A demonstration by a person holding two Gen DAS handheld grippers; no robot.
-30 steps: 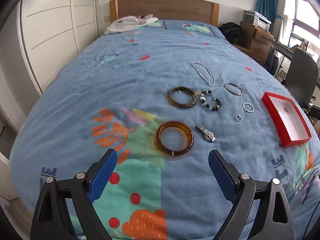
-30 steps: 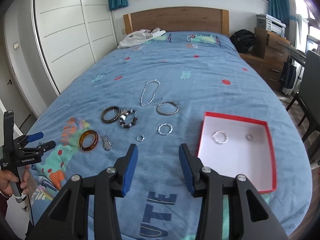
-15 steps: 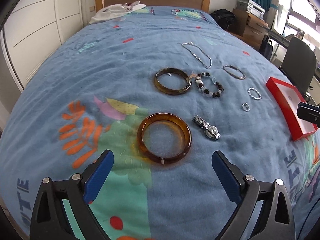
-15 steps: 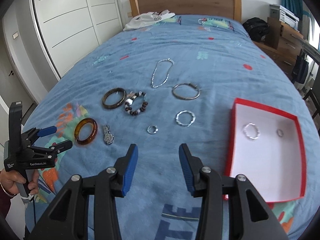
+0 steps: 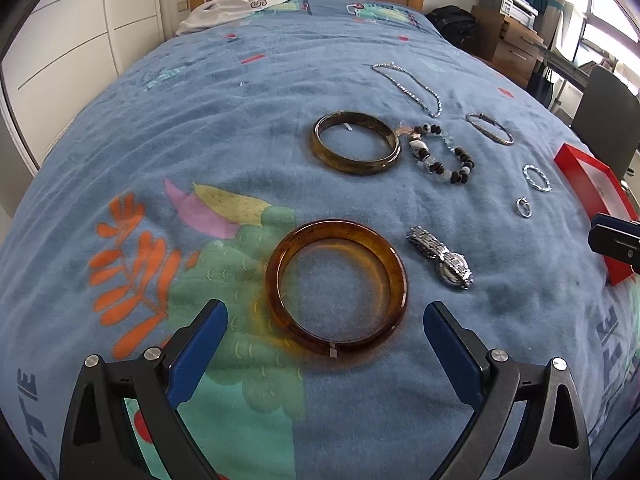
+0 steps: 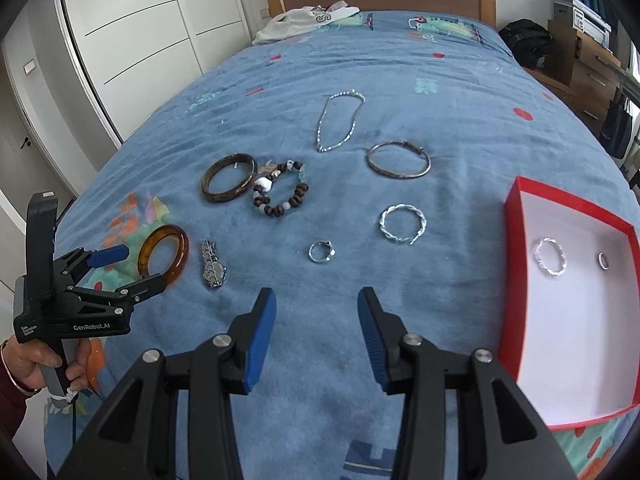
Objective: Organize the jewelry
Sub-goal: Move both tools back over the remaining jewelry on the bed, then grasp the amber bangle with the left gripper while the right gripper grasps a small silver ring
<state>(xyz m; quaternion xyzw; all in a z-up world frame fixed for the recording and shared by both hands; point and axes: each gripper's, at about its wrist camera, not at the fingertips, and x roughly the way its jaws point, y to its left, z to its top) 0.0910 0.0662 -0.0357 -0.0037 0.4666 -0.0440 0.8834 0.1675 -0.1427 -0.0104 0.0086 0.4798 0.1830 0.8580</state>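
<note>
My left gripper is hovering, spread wide and empty, before the translucent amber bangle.
My right gripper is waiting half-open, holding nothing.

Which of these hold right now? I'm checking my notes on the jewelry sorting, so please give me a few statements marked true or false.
1. The red box already holds two silver pieces. True.
2. The left gripper is shut on the amber bangle. False: its jaws stand wide open, with the bangle lying on the bedspread just ahead of them.
3. The watch lies beside the amber bangle. True.
4. The beaded bracelet is inside the red box. False: it lies on the bedspread next to the dark bangle.
5. The right gripper holds the small ring. False: it is open and empty; the ring lies ahead of it.
</note>
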